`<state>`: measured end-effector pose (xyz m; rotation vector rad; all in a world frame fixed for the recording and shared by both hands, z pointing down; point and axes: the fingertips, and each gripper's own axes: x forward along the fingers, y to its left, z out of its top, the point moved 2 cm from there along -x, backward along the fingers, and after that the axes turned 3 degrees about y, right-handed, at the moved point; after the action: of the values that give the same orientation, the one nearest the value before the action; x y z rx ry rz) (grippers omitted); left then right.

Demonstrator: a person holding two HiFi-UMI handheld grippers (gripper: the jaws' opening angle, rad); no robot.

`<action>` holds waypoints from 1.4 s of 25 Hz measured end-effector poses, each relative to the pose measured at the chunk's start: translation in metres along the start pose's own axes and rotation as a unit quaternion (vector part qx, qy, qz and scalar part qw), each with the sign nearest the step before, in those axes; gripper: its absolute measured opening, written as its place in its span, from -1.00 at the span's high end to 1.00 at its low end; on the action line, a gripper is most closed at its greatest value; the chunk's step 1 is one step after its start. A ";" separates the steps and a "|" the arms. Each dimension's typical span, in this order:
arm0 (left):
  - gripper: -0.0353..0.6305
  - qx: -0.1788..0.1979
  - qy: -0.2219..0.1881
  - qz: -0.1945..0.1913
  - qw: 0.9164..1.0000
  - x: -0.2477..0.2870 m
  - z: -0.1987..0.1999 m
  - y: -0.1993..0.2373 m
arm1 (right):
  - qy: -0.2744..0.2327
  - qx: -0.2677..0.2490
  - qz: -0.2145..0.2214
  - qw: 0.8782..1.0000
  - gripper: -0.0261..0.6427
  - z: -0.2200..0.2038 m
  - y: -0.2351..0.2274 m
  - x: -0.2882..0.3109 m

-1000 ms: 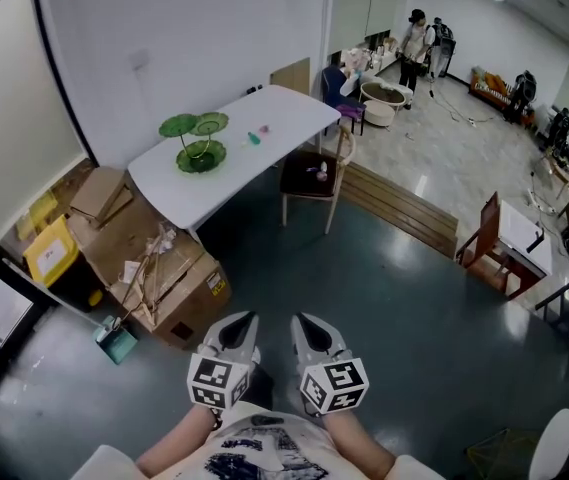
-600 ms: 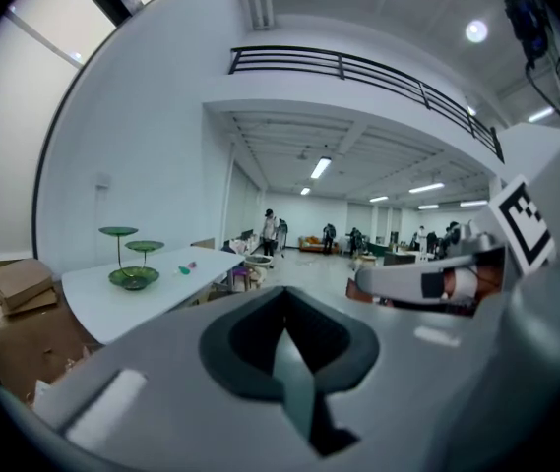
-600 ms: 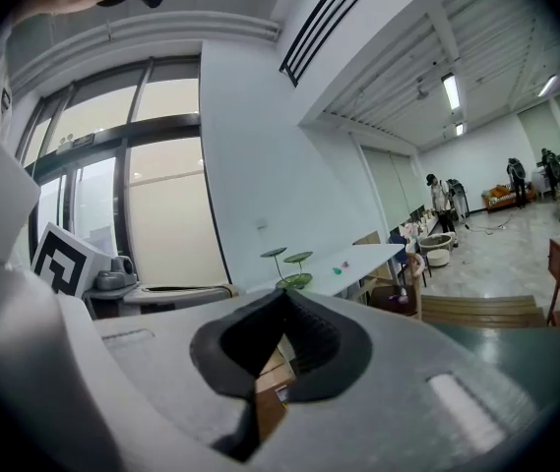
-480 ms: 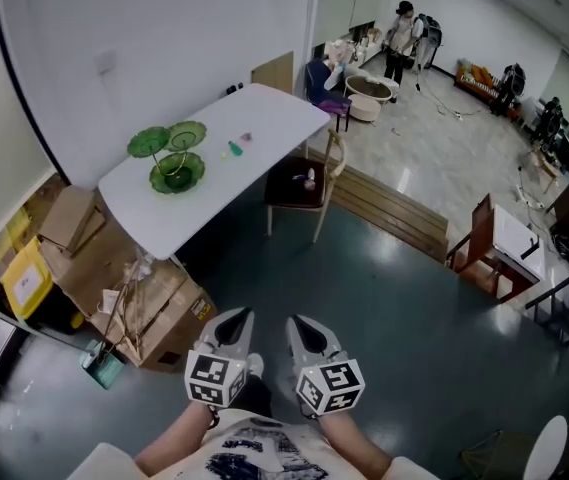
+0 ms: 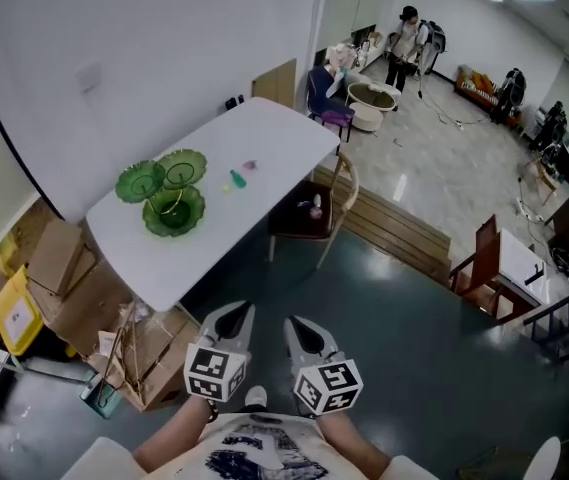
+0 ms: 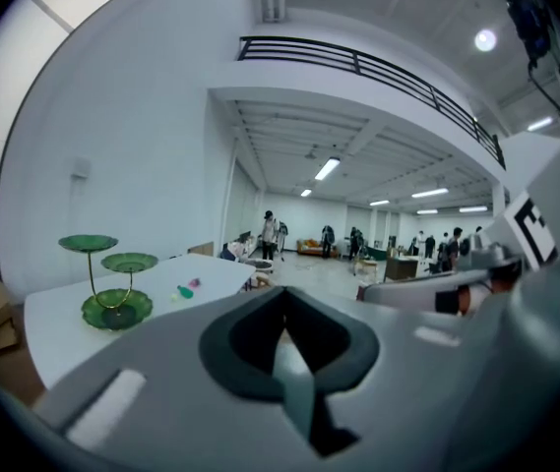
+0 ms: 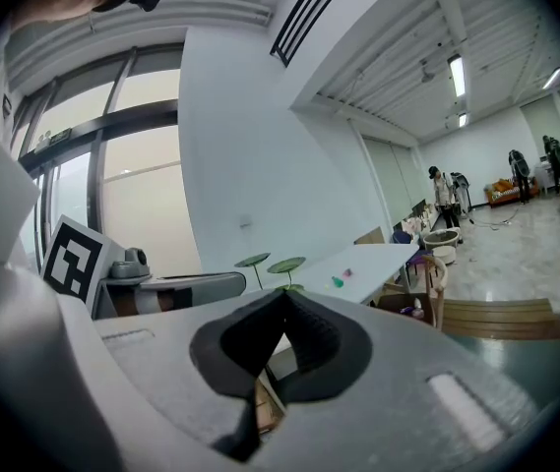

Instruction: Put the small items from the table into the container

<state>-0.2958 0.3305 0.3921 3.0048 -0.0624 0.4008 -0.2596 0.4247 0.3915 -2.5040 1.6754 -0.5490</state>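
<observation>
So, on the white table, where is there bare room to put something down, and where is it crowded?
Two bare patches: the far end of the white table, beyond the small items, and the near end, in front of the green tiered stand. The middle is crowded: the stand and the items sit close together there.

The small items (image 5: 239, 175) on the white table (image 5: 274, 128) are too small to identify, showing only as green, pink and pale specks. The table's edge hides part of the cardboard boxes (image 5: 54, 258). In the right gripper view, the right gripper (image 7: 284, 298) covers the bottom dish of the green tiered stand (image 7: 286, 263).
</observation>
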 end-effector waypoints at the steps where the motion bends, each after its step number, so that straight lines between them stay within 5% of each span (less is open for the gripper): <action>1: 0.92 -0.003 0.000 -0.001 1.000 0.007 0.002 0.007 | 0.003 0.001 0.000 1.000 0.93 0.003 -0.003 0.010; 7: 0.92 -0.018 -0.004 0.008 1.000 0.037 0.013 0.045 | 0.017 -0.005 0.009 1.000 0.93 0.022 -0.019 0.059; 18: 0.92 -0.036 -0.005 0.099 0.994 0.095 0.024 0.139 | 0.037 -0.018 0.099 0.994 0.93 0.050 -0.048 0.189; 27: 0.92 -0.080 0.006 0.217 0.973 0.172 0.043 0.234 | 0.094 -0.037 0.218 0.971 0.93 0.085 -0.081 0.335; 35: 0.92 -0.104 0.015 0.284 0.953 0.237 0.059 0.284 | 0.126 -0.049 0.290 0.947 0.93 0.111 -0.114 0.422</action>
<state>-0.0675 0.0356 0.4277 2.7190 -0.9176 0.4499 0.0204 0.0723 0.4225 -1.8930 2.4450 -0.7464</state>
